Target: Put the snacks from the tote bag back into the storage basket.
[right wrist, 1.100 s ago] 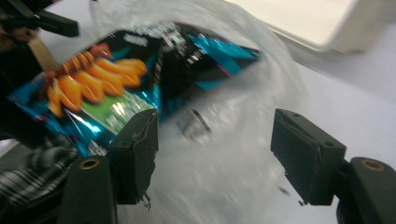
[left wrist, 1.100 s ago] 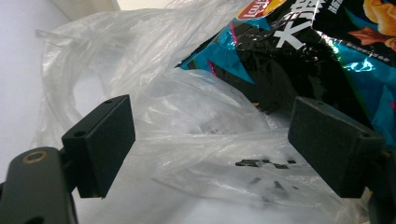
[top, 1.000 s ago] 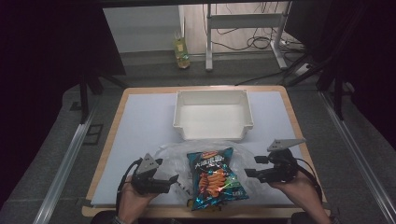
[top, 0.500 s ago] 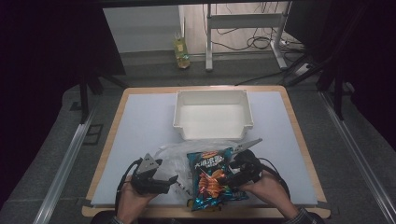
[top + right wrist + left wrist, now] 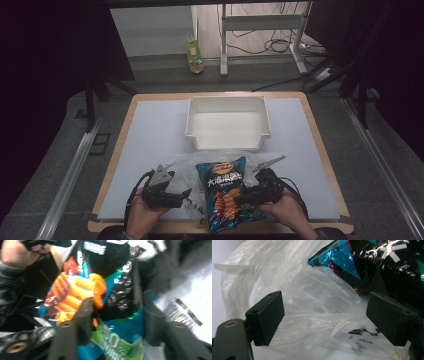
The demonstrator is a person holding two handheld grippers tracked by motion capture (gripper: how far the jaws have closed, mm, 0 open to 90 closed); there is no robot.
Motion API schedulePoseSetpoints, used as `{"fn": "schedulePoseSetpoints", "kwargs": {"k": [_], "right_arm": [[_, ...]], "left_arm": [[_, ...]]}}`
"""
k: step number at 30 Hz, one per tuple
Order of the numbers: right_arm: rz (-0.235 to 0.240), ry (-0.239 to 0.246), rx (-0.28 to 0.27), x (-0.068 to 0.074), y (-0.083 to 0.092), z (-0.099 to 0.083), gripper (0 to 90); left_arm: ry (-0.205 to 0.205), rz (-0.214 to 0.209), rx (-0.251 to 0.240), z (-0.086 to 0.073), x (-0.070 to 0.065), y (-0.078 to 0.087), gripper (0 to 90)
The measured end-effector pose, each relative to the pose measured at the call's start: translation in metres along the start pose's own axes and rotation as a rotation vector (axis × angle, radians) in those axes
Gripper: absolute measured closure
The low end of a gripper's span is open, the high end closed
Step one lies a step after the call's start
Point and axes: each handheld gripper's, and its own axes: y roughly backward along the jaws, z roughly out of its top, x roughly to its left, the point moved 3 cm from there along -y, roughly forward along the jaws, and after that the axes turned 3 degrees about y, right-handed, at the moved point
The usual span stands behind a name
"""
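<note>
Jaws astride crisp bag [image 5: 227, 196] — lengthwise near-to-far, top toward tray [image 5: 228, 122]

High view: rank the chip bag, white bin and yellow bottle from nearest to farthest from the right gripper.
1. Chip bag, at the right gripper, between its jaws.
2. White bin, mid-table beyond the bag.
3. Yellow bottle, on the floor past the table's far edge.

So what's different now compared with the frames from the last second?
The right tool came in from the right side of the table and down onto the chip bag; its jaws have just been closing, with the bag's edge between them in the right gripper view. The left tool stayed put, jaws open at the clear plastic bag. The white bin has not moved.
</note>
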Motion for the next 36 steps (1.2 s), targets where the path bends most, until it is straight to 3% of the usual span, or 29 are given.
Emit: {"fn": "schedulePoseSetpoints", "kwargs": {"k": [9,12,21,31,36], "right_arm": [[0.034,0.040,-0.040,0.007,0.010,0.001,73.6],[0.068,0.042,-0.061,0.013,0.015,0.002,78.6],[0.061,0.121,-0.059,0.027,0.024,0.002,80.6],[0.103,0.136,-0.063,0.041,0.034,-0.001,80.8],[0.141,0.138,-0.044,0.048,0.030,-0.002,80.9]], "left_arm": [[0.008,0.005,0.027,-0.002,0.001,-0.003,14.4],[0.012,0.010,0.039,-0.003,0.002,-0.005,14.4],[0.019,0.008,0.061,-0.004,0.002,-0.008,14.4],[0.037,0.025,0.019,0.000,0.002,-0.006,15.0],[0.040,0.016,0.011,0.002,0.002,-0.007,15.6]]}}
